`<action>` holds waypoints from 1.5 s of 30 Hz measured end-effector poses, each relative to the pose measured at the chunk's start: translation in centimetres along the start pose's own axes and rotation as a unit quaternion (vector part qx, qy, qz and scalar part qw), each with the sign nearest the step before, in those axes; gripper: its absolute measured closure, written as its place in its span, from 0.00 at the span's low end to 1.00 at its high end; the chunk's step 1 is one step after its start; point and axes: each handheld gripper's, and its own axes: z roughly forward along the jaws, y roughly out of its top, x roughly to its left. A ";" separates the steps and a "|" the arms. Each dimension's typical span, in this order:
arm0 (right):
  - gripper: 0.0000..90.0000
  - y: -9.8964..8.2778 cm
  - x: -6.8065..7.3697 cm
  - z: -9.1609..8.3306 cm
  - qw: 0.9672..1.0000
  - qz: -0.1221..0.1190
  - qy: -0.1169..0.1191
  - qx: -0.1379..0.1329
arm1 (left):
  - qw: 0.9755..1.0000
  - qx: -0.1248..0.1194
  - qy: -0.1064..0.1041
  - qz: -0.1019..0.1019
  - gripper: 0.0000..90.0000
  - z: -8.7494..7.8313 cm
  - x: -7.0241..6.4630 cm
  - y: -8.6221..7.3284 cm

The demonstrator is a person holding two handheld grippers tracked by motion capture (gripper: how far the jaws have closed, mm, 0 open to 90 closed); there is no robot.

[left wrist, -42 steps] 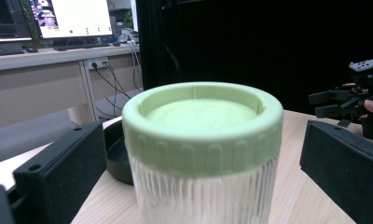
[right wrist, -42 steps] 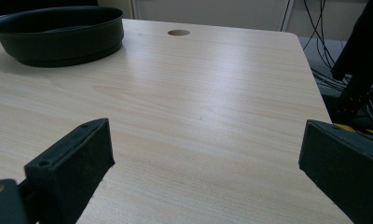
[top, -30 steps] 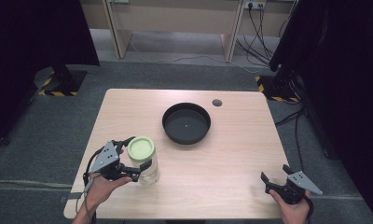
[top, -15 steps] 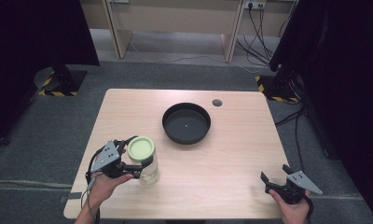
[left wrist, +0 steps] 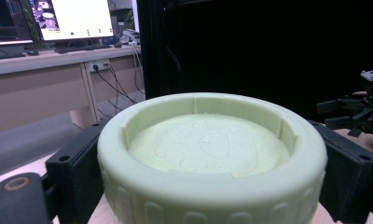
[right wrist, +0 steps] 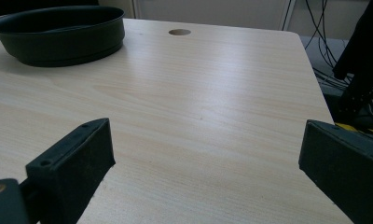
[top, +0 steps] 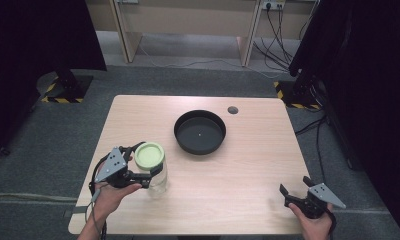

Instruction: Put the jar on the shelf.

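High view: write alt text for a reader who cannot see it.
A person's left tongs grip a clear jar with a pale green lid, upright near the front left of a light wooden table. A black round bowl sits behind it near the table's middle, and the right tongs rest open at the front right corner.

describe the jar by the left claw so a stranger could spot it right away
On the wooden table, look at the near left part, in front of the black round pan. The jar stands upright between the left claw's jaws: clear-bodied, with a pale green lid.
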 end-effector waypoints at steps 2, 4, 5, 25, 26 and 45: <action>0.04 0.0 0.0 0.0 1.000 -0.001 0.000 -0.001 | 1.000 -0.004 0.001 0.002 0.12 0.1 0.0 0.5; 0.04 0.0 0.0 0.0 1.000 -0.001 -0.001 -0.001 | 1.000 -0.009 0.002 -0.001 0.12 0.1 0.1 0.9; 0.04 0.0 0.0 0.0 1.000 -0.001 0.000 -0.001 | 1.000 -0.011 0.002 -0.001 0.12 0.1 0.1 1.1; 0.04 0.0 0.0 0.0 1.000 -0.001 -0.001 -0.001 | 1.000 -0.012 0.016 0.009 0.12 2.0 0.5 2.9; 0.04 0.0 0.0 0.0 1.000 -0.001 -0.001 -0.001 | 1.000 -0.014 0.020 0.007 0.12 2.3 0.6 3.0; 0.04 0.0 0.0 0.0 1.000 0.000 -0.003 0.000 | 0.999 -0.017 0.049 0.015 0.12 3.7 1.6 4.1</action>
